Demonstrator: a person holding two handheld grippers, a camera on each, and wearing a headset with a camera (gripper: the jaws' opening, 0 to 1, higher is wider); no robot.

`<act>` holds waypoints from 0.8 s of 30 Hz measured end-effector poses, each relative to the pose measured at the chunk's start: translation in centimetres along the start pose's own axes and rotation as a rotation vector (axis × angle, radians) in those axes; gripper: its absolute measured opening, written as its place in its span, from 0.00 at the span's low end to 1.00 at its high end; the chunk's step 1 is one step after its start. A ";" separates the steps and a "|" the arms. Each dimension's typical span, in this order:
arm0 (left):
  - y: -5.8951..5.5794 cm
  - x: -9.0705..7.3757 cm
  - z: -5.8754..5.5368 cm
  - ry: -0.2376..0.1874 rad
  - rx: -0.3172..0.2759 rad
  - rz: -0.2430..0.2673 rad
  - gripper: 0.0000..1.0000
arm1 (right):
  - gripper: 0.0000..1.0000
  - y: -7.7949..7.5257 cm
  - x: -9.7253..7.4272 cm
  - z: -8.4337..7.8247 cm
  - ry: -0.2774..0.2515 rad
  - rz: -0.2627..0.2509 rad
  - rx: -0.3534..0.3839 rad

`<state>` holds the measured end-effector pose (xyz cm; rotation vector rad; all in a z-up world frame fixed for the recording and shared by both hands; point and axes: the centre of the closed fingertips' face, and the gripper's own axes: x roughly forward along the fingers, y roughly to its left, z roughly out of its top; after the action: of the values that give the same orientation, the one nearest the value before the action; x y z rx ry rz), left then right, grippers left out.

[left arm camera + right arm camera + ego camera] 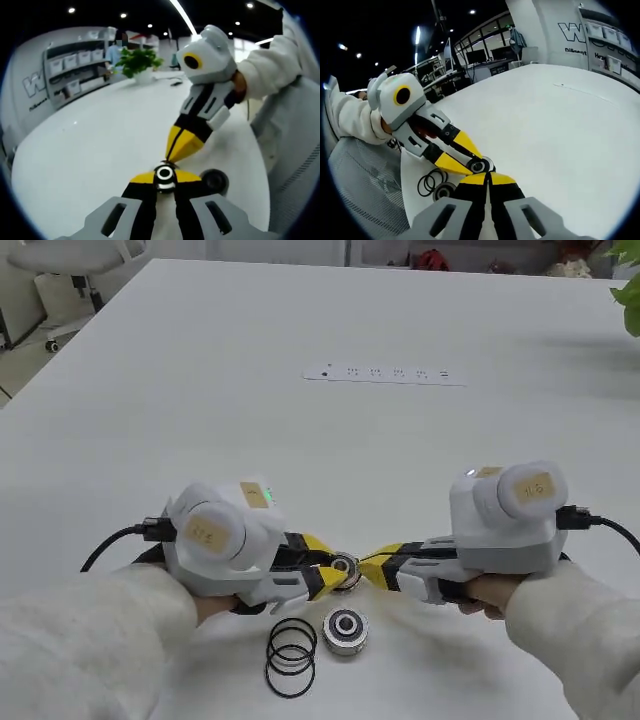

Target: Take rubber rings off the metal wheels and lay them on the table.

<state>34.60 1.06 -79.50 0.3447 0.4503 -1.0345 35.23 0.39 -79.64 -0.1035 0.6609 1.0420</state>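
Metal wheel [343, 567], small and silvery with a dark centre, sits clamped between the yellow tips of the left claw [328, 568], lifted just clear of the bench [300, 440]. In the left gripper view it faces the camera, pinched from both sides.

Straight across from it the right claw [368, 562] points in tip to tip, its two yellow tips pressed together with a hairline seam between them and their point touching the wheel's rim. Whether any rubber is caught in that seam I cannot tell. Each claw is held by a hand in a pale sleeve [90, 640], and a black cable [110, 545] trails from the back of the left one.

Just below where the claws meet, on the person's side, a second wheel [345, 630] lies flat on the bench. Touching or just beside it, under the left claw, a few black rubber rings [291, 655] lie flat, overlapping one another.

Well beyond the claws, across bare white bench, a white power strip [385, 373] lies crosswise. Farther still, off beyond the right claw at the bench's edge, leaves of a green plant [630, 290] show.
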 end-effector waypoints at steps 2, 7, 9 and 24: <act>0.1 -0.1 -0.1 0.000 -0.001 -0.001 0.13 | 0.00 0.0 0.1 0.0 -0.001 0.000 0.004; 0.1 -0.1 -0.1 0.000 -0.005 0.001 0.13 | 0.00 0.1 0.2 0.2 -0.002 0.002 -0.003; 0.1 -0.1 -0.1 -0.001 -0.008 0.001 0.13 | 0.00 0.2 0.1 0.2 -0.003 0.005 -0.006; 0.0 0.1 -0.1 -0.002 -0.013 0.008 0.13 | 0.00 1.5 0.0 4.2 -0.101 -0.003 -0.180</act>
<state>34.61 1.05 -79.59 0.3338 0.4527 -1.0234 35.95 2.76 -75.92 -0.2067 0.4749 1.0952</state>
